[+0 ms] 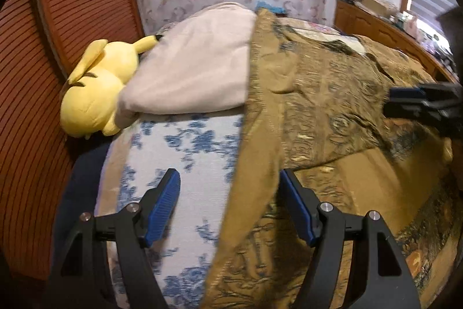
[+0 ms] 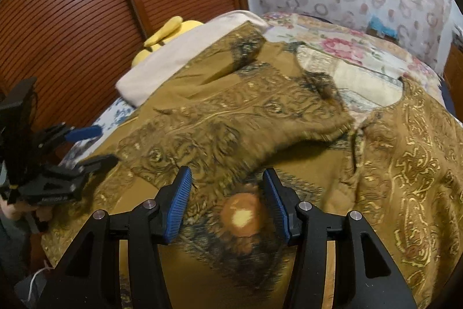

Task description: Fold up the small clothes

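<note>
A golden-brown patterned garment [image 1: 318, 94] [image 2: 405, 164] lies spread on the bed, neckline towards the far side. One sleeve [image 2: 246, 120] is folded across its chest. My left gripper [image 1: 229, 174] [image 2: 102, 145] hangs open over the garment's left edge, which runs under the gap between its blue pads; neither pad touches cloth. My right gripper [image 2: 227, 171] [image 1: 405, 97] hovers open above the garment's middle, just below the folded sleeve's cuff, with nothing held between its fingers.
A yellow plush toy [image 1: 95, 94] and a beige pillow [image 1: 196, 65] lie at the bed's left, on a blue-flowered sheet [image 1: 188, 149]. Louvred wooden doors [image 1: 72, 5] stand close behind. A floral quilt [image 2: 341, 45] covers the far side; a cluttered wooden dresser [image 1: 376, 22] stands at the right.
</note>
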`<state>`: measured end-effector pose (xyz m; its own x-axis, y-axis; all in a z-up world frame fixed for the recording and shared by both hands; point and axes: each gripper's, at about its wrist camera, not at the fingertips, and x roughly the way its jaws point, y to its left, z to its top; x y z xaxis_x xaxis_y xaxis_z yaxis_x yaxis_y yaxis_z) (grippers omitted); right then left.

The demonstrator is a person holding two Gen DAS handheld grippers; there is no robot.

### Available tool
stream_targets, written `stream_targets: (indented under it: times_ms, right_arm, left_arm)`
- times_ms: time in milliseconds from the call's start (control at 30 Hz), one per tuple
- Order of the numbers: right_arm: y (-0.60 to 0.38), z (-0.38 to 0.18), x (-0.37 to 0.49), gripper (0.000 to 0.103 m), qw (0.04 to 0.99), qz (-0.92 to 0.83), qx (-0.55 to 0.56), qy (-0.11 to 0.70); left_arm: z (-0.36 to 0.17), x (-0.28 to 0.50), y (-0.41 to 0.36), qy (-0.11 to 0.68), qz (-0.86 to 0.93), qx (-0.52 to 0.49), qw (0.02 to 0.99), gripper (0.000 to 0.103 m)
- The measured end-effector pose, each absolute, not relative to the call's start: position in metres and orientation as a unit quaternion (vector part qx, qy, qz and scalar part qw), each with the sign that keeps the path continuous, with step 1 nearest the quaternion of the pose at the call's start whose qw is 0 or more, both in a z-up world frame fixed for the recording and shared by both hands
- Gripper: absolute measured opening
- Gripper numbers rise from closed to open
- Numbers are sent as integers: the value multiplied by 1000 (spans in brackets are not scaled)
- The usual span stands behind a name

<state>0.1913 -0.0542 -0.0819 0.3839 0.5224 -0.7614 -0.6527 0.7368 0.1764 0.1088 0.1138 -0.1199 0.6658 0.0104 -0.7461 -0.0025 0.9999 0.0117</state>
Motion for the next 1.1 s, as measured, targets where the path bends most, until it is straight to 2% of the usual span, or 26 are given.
stream_targets:
  times_ms: [233,500,833,1100]
  right_arm:
    - [-41,-95,177,46,819,365,-108,429]
    - [-64,-83,165,46,826,366,-96,418]
    - [-169,-35,168,47,882,294,-74,360]
    - [-279,-34,185,54,912,189,-51,361]
  left_arm:
    - [-121,106,119,408,6,-3,913,71]
    - [-116,105,121,400,-4,-11,916,71]
    - [-62,119,76,335,-53,5,941,71]
    - [-54,164,-10,339,-126,42,931,71]
